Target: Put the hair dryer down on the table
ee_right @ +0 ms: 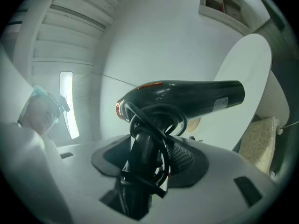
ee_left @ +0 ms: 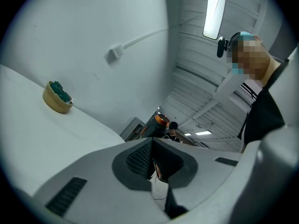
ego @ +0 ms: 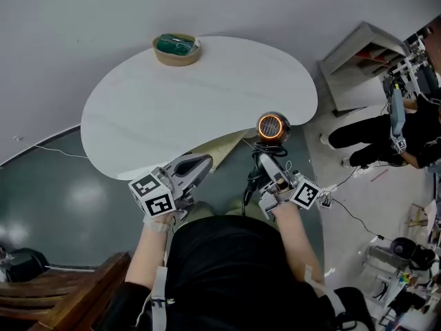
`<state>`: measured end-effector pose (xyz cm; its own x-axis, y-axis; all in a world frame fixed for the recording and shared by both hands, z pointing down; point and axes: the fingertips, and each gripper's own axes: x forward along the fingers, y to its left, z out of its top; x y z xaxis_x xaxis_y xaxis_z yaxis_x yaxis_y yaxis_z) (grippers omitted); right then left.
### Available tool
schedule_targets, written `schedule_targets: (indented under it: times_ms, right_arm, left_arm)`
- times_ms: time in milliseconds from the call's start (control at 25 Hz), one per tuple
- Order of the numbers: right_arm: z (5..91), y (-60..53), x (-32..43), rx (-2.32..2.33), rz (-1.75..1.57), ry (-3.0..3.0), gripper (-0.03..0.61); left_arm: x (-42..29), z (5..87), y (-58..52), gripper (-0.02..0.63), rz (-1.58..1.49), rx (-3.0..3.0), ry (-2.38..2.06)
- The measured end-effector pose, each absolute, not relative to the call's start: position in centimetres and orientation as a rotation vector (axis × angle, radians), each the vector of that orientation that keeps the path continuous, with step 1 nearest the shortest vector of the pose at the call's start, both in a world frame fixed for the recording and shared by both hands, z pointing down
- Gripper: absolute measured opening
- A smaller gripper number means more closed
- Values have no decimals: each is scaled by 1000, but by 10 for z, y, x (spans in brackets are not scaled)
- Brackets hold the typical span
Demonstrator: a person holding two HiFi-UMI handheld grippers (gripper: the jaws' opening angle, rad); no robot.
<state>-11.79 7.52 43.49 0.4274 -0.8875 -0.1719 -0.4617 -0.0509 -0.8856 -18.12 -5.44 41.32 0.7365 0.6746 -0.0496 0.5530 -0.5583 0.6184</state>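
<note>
Right gripper (ego: pixel 267 165) is gripping the dryer (ego: pixel 271 126) by its handle at centre right, near the tabletop (ego: pixel 172 109) edge; left gripper (ego: pixel 200 164) is sitting closed, empty

This looks like a lab or workshop: a bare white table (ego: pixel 138 116) on a grey-green floor (ego: pixel 62 198), loose cables (ego: pixel 355 216), a white shelf unit (ego: pixel 358 61), camera gear (ego: pixel 403 250) and a ceiling strip light (ee_left: pixel 214 10).
</note>
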Motion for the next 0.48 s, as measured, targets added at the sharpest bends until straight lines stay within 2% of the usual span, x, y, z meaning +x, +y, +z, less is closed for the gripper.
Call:
schedule_targets:
  times_ms: [480]
  right_arm:
    - [444, 99, -11, -1612, -563, 1246, 239]
  left_arm:
    - [-107, 425, -25, 11, 275, 2380, 764]
